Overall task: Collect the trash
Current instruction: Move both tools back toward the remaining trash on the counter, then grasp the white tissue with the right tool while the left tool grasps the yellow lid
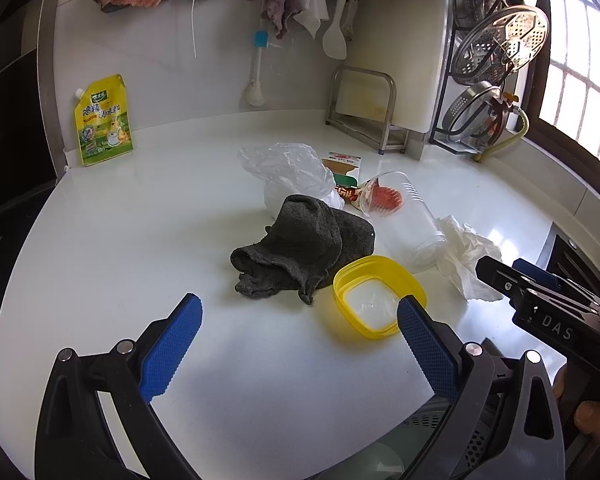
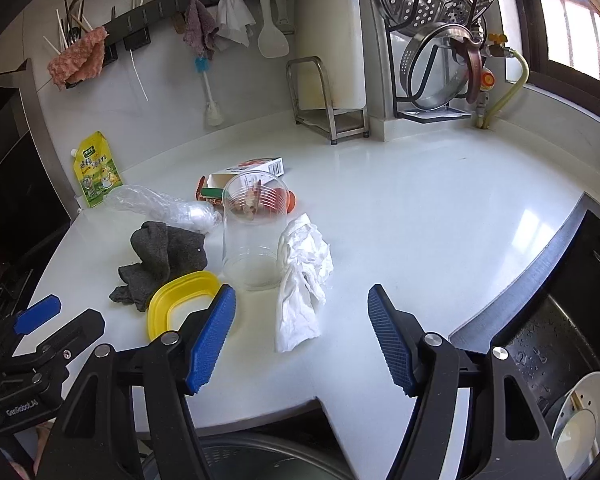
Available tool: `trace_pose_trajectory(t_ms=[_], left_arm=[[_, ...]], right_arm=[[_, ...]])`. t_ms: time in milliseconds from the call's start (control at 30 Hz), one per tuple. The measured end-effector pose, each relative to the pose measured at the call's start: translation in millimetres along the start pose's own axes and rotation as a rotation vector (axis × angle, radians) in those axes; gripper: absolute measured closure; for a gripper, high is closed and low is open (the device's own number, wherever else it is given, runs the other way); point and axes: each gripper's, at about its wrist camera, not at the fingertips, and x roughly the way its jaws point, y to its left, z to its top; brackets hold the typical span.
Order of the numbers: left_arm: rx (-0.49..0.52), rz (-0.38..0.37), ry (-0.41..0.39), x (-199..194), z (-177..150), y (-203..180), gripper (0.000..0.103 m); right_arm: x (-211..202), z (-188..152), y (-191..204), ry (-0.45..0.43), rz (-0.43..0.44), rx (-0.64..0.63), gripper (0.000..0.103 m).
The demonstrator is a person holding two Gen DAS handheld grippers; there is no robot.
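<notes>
Hovering: both grippers over counter (image 2: 420,208), nothing held
left gripper (image 1: 300,332): jaws apart, empty
rag (image 2: 164,256): left of lid (image 2: 180,300)
jar (image 2: 252,236): on side, centre
tissue (image 2: 304,276): touching jar's right
right gripper (image 2: 300,336): released, tissue just ahead

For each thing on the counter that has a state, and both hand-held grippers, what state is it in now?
left hand-held gripper: open, empty
right hand-held gripper: open, empty
clear jar: lying on its side, lid off
yellow lid: off, flat on counter
white tissue: crumpled
grey cloth: bunched up
plastic bag: crumpled
</notes>
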Motion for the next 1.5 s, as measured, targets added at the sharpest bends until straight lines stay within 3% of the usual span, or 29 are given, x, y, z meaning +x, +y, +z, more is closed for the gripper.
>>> trace_pose_trajectory(t_ms=[333, 533, 600, 1033, 1500], left_arm=[[-0.009, -0.012, 0.041, 15, 1, -7, 0.007], [0.0, -0.02, 0.059, 21, 1, -18, 0.007], [0.0, -0.026, 0.067, 23, 1, -23, 0.007], [-0.001, -0.041, 0.13, 46, -2, -53, 0.007], [-0.031, 0.038, 0.207, 82, 3, -66, 0.008]], right_arm=[[21, 9, -1, 0.035, 0.003, -0.021, 0.04], [25, 10, -5, 0.057, 0.035, -0.019, 0.076], [24, 9, -7, 0.057, 0.044, -0.019, 0.099], [-22, 8, -47, -0.082, 0.083, 0.096, 0.1], [-40, 7, -55, -0.138, 0.127, 0.118, 0.1]])
